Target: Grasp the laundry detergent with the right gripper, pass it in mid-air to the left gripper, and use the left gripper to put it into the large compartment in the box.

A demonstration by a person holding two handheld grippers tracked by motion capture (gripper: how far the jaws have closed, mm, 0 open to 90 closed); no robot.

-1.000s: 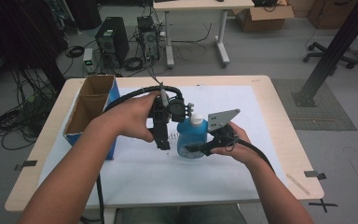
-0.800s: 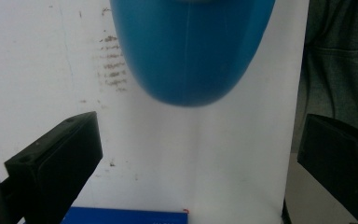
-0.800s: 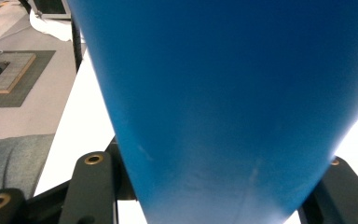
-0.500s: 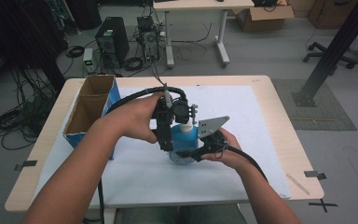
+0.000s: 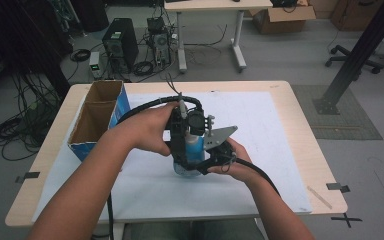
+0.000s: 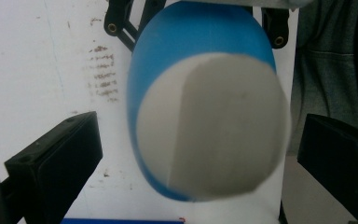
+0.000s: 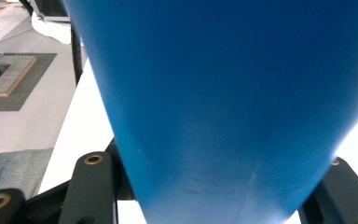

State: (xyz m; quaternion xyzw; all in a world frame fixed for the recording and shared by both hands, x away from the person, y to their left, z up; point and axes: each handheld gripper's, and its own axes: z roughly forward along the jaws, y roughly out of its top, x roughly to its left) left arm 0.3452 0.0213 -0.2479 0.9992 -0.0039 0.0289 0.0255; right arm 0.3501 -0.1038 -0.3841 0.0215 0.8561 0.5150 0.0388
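A blue bottle [image 5: 194, 152] with a pale cap [image 6: 214, 126] stands on the white sheet in the middle of the table. My right gripper [image 5: 207, 161] is shut on its lower body from the person's side; in the right gripper view the blue body [image 7: 223, 93] sits between the jaws [image 7: 214, 205]. My left gripper [image 5: 181, 142] points down over the bottle's top. In the left gripper view its jaws stand wide open [image 6: 200, 140] either side of the cap, with a gap on each side. The right gripper's black links [image 6: 116, 21] show beyond the bottle.
An open cardboard box with blue sides [image 5: 97, 120] stands at the table's left. A white sheet [image 5: 270, 135] covers most of the wooden table [image 5: 300, 100]. A grey sleeve [image 6: 328, 60] shows beside the bottle in the left gripper view.
Both hands and the bottle have shifted a little left and toward the person. The left gripper has moved from beside the bottle to over its cap.
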